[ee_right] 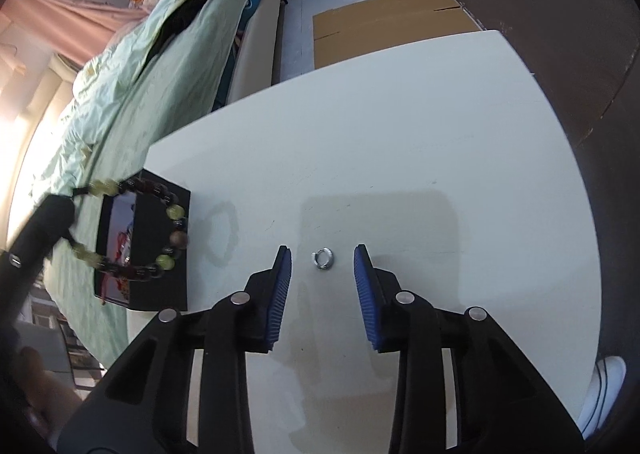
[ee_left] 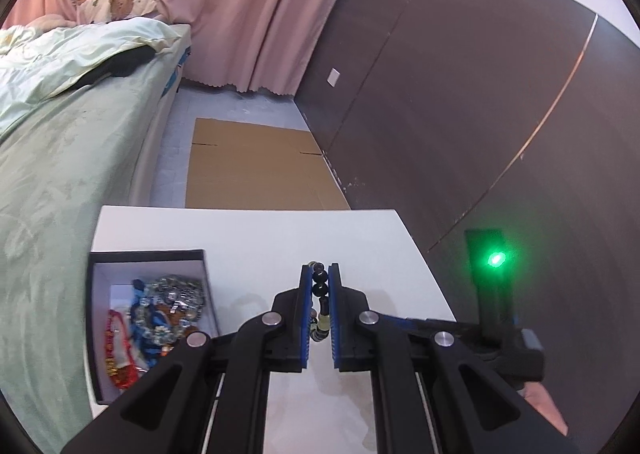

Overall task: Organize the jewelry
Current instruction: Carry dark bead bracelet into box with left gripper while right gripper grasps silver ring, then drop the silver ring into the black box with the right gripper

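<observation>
The left gripper (ee_left: 320,286) clamps a beaded bracelet (ee_left: 321,296), not yet in the box (ee_left: 150,254) on its left, which holds several pieces. The right gripper (ee_right: 322,264) stands wide open, empty, a small ring (ee_right: 323,258) between its fingers.

Bare table (ee_right: 400,141) surrounds the ring (ee_right: 323,258); black box (ee_right: 160,254) blocks the left edge.

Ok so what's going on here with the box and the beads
A person is sorting jewelry with two handheld tools. The left tool is shut on a beaded bracelet, held up over the black box that already holds other bead pieces. The right tool is open, its fingers on either side of a small silver ring lying on the white table, not yet gripped.
</observation>
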Demonstrator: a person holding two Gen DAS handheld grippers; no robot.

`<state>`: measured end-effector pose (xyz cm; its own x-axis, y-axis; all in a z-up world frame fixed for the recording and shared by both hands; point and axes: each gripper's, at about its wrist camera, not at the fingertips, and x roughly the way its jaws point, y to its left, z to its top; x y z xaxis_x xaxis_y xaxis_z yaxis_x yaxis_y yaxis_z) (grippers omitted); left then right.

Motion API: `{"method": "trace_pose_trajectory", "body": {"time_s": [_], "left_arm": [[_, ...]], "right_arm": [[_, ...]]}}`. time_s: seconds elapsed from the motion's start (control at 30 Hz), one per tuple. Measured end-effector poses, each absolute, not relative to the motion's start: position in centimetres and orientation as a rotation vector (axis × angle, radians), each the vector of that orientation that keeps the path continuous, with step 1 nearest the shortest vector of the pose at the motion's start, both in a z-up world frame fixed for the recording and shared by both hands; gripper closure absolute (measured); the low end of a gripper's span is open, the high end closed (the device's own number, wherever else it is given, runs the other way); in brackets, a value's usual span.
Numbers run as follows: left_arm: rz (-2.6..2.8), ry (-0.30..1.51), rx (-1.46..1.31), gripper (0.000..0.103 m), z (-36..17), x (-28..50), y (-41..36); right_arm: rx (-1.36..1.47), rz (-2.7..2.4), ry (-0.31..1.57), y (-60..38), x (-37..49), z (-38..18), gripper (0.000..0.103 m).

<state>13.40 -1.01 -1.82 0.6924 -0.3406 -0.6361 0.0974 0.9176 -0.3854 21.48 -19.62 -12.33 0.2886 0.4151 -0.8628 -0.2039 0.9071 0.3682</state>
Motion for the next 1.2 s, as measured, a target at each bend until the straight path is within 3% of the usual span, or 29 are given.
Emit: {"method": "trace_pose_trajectory", "body": {"time_s": [0.43,0.57,0.83,0.9,0.93,0.97,1.2], "left_arm": [[-0.191,0.745,-0.402,0.097,-0.9,12.0,4.0],[-0.164,0.742,-0.409,0.097,-0.9,11.3,5.1],[-0.103,0.766,-0.451,0.096,-1.8,10.9,7.5],[-0.061,0.769,-0.477,0.084,-2.1,10.9,8.4],[-0.039,0.773,-0.491,0.052,-2.2,10.9,8.9],[-0.018,0.754,-0.508,0.028,-2.1,10.5,9.5],[0.014,0.711,-0.494,0.024,-1.2,9.5,10.7]], "right_arm": [[-0.024,0.322,1.18,-15.7,20.4,-13.1,0.074],[-0.11,0.267,1.162,-15.1,20.1,-13.2,0.089],[-0.081,0.286,1.13,-14.8,19.4,-12.3,0.09],[-0.054,0.307,1.108,-14.9,19.1,-11.3,0.09],[-0.041,0.317,1.101,-14.9,19.0,-11.0,0.09],[-0.017,0.336,1.093,-14.9,18.9,-10.7,0.09],[0.112,0.45,1.045,-13.9,18.0,-8.4,0.089]]}}
